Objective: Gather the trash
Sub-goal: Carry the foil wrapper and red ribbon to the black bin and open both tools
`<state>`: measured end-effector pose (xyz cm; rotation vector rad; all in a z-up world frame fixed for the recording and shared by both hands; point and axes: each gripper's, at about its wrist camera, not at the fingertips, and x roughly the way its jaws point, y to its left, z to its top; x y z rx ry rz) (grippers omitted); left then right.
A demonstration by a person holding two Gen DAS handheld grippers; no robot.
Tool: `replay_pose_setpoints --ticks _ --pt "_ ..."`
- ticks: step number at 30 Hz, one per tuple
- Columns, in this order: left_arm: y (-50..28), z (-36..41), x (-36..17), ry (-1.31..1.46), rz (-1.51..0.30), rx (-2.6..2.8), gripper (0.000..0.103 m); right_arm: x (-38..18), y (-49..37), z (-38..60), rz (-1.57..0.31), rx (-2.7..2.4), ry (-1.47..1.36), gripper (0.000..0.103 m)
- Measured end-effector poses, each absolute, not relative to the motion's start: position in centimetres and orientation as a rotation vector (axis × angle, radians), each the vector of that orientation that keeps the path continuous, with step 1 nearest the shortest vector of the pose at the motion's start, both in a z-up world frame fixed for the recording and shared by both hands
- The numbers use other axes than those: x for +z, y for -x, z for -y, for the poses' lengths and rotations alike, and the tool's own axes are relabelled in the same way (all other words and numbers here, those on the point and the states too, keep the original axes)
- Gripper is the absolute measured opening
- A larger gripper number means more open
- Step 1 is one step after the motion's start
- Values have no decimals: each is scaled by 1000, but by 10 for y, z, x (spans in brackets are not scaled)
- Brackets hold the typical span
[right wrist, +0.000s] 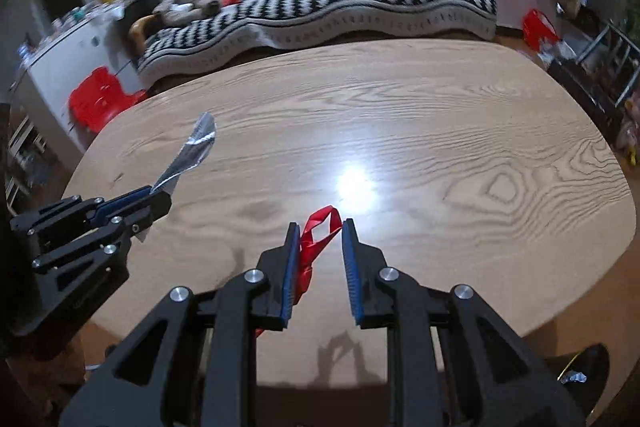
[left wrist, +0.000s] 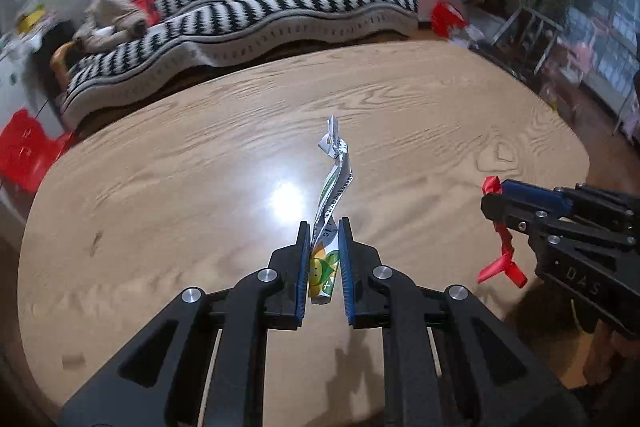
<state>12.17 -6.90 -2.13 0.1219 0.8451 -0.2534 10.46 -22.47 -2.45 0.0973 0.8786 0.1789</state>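
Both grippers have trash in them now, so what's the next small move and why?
Probably carry both pieces off the table to a bin, though none is clearly in view. The left gripper is clamped on a crumpled printed wrapper, the right gripper on a red ribbon, and the tabletop shows no other trash.

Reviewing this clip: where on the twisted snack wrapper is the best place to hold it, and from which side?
The flat printed lower end of the snack wrapper, pinched across its thin faces from below, as the left gripper does now. The upper part is twisted, narrow and floppy, offering less surface.
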Motion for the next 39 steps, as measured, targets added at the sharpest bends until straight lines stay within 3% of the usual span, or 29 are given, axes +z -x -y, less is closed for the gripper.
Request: replay_pose_setpoints --ticks 8,20,27,39 --pt "-65 26 -26 -35 -836 -184 13 -19 -58 193 -842 236 -64 22" --pt "-81 49 -22 -10 -810 -213 13 -15 -65 231 -830 174 -112 22" --pt "-85 105 -18 -10 -788 -314 13 -13 -49 306 -823 50 -150 22" --pt "-39 290 -32 -113 -772 -680 13 -30 54 500 -816 -285 -279 22"
